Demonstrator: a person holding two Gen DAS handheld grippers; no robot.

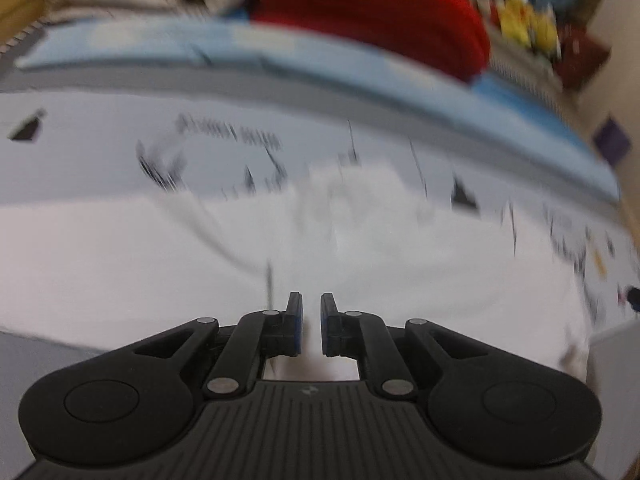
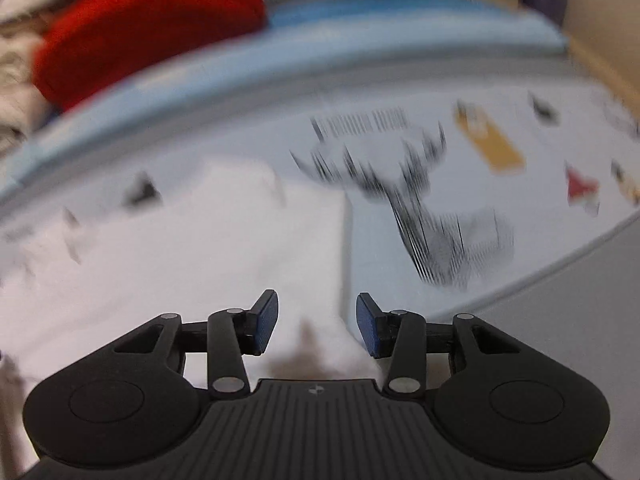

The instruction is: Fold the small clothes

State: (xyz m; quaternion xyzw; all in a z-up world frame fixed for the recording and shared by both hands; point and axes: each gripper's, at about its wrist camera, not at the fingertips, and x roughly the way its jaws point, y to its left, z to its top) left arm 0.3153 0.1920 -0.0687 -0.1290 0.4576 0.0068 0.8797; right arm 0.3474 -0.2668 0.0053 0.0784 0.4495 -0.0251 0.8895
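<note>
White garment lies flat beneath both claws; right claw stands apart over its side edge, left claw narrowly parted, both empty.

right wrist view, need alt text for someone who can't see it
The right gripper hangs with its jaws apart and nothing between them, above a white garment laid flat on a pale printed sheet. Behind, blurred, lie a red cloth and a blue pad.
</note>
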